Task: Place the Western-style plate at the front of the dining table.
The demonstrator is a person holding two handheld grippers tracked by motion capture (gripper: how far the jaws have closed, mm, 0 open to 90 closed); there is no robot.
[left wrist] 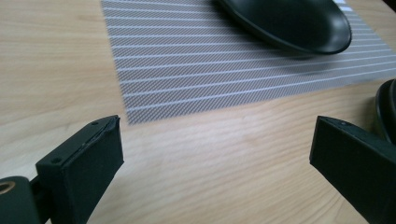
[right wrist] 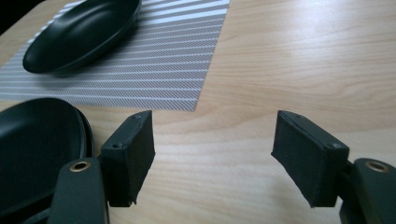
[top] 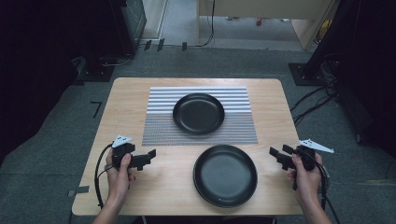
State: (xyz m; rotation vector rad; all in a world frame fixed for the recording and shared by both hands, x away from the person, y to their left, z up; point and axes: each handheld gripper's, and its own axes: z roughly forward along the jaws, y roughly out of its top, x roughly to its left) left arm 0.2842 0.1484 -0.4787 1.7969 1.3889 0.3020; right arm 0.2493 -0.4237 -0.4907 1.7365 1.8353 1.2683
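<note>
A black plate (top: 198,113) sits on a grey striped placemat (top: 159,126) in the middle of the wooden table (top: 130,93). A second black plate (top: 225,175) lies on bare wood near the front edge; in the right gripper view this near plate (right wrist: 37,140) shows a double rim, like two stacked. My left gripper (top: 147,158) hovers left of the near plate, open and holding nothing (left wrist: 215,140). Right of that plate, my right gripper (top: 279,154) is also open and holds nothing (right wrist: 212,130). Both point inward toward the near plate.
The left gripper view shows the mat (left wrist: 210,60), the far plate (left wrist: 289,23) and the near plate's rim (left wrist: 387,107) at the right edge. Grey carpet, cables and dark stands surround the table. Bare wood lies in front of both grippers.
</note>
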